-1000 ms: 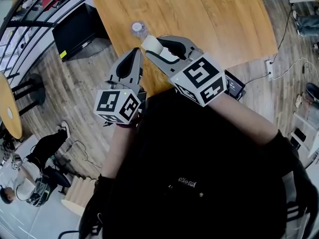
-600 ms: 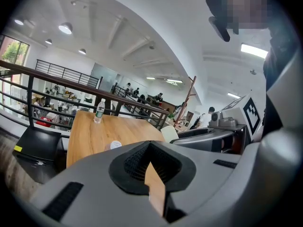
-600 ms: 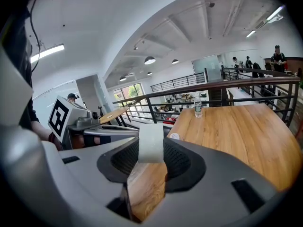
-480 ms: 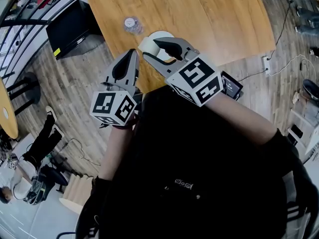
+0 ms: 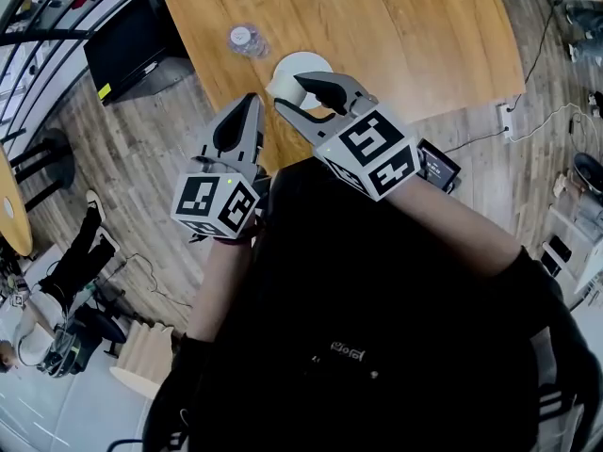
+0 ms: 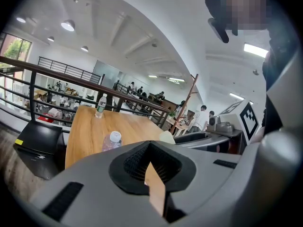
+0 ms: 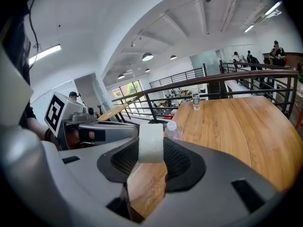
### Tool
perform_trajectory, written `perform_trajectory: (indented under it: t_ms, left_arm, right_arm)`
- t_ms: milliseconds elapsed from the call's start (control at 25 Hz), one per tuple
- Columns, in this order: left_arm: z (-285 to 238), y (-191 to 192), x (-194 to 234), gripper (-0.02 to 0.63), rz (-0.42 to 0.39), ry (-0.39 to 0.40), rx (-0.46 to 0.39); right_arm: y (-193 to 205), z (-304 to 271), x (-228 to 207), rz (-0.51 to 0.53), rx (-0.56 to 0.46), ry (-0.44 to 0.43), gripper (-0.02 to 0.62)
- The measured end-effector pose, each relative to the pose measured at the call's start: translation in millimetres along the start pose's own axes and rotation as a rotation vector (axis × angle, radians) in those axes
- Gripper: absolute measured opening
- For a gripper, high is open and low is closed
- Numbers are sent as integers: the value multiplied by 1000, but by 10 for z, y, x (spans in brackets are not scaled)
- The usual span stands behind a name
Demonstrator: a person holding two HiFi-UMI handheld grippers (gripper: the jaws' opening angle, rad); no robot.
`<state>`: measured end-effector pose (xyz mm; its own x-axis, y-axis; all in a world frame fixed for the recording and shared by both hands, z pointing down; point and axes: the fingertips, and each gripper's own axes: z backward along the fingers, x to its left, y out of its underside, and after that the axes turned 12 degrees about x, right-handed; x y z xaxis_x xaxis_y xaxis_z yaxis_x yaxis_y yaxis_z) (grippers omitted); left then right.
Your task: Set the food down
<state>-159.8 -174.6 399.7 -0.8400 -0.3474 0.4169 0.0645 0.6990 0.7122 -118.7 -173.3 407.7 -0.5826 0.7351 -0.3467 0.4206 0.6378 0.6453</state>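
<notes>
In the head view, the right gripper (image 5: 294,90) is clamping the pale round food (image 5: 303,66) in wide-set jaws over the table (image 5: 405,26), left gripper (image 5: 249,102) alongside. The left gripper view is showing its jaws shut, empty. In the right gripper view the food is hanging above the wood; dropped, it may roll into the bottle (image 7: 172,126) ahead.

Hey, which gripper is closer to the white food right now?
Right. The right gripper grips the white food between its jaws; the left gripper sits beside it, apart, empty.

Right gripper (image 7: 151,151) clamps white food (image 7: 150,138) above wooden table (image 7: 236,122).
</notes>
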Motion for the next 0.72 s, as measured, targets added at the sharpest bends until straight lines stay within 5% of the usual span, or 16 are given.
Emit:
perform_trajectory:
  t_ms: [720]
  left_arm:
    - [165,164,-139,5,4,-34,48]
  right_arm:
    - [500,-367,-75,-64,58,12,166]
